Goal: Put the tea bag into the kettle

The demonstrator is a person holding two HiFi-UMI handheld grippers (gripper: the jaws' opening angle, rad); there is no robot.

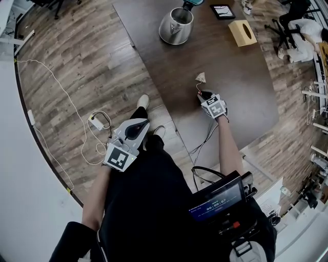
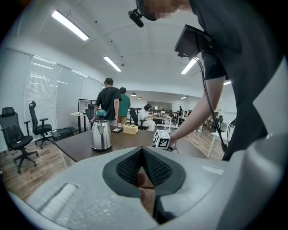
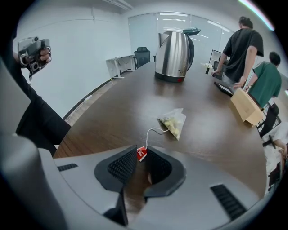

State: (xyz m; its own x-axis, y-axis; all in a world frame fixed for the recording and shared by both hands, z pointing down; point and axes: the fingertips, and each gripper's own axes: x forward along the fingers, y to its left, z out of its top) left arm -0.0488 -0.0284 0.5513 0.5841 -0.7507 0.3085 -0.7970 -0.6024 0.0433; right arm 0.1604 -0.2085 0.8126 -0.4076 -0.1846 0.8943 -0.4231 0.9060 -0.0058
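Note:
The tea bag [image 1: 201, 77] [image 3: 174, 122], a clear pyramid with pale filling, lies on the dark brown table [image 1: 236, 92]. Its white string runs back to a small red tag [image 3: 141, 153]. My right gripper [image 1: 201, 95] [image 3: 141, 156] rests low on the table just short of the bag, its jaw tips shut on the tag. The steel kettle [image 1: 176, 25] [image 3: 173, 56] [image 2: 101, 134] stands at the table's far end with its lid raised. My left gripper [image 1: 137, 128] [image 2: 141, 151] hangs off the table's left side over the floor, shut and holding nothing.
A wooden tissue box [image 1: 242, 32] [image 3: 245, 108] and a flat black device [image 1: 223, 11] lie beyond the kettle on the right. People stand and sit past the table's far end. A white cable [image 1: 77, 117] trails over the wood floor on the left.

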